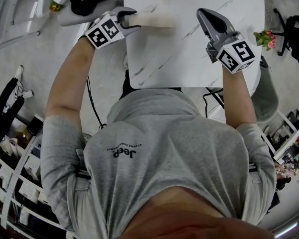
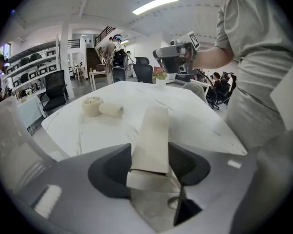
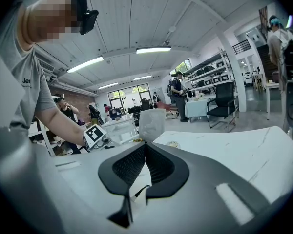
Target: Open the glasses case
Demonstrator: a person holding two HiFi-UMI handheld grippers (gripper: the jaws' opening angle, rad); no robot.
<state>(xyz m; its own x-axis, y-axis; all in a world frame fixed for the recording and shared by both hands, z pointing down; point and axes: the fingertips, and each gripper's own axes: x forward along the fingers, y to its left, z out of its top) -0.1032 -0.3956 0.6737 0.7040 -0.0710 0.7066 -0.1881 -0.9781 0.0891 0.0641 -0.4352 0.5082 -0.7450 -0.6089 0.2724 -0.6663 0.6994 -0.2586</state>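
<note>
We logged one cream oblong glasses case (image 2: 154, 130), unopened, at the white marble table's (image 1: 189, 59) left edge, clamped in our left tool (image 2: 150, 155). Right tool (image 3: 145, 147): jaws together, empty. Next, we judged, it needed to pry up the lid.

- The word "Jeep" stands on the chest of the person's grey shirt (image 1: 164, 148), upside down in the head view.
- The smaller line beside it is unreadable.

Bright, even light pours from ceiling strips (image 2: 155, 4), and the white table (image 1: 189, 59) glares pale. Fisheye bends every edge; gripper views vignette black.
</note>
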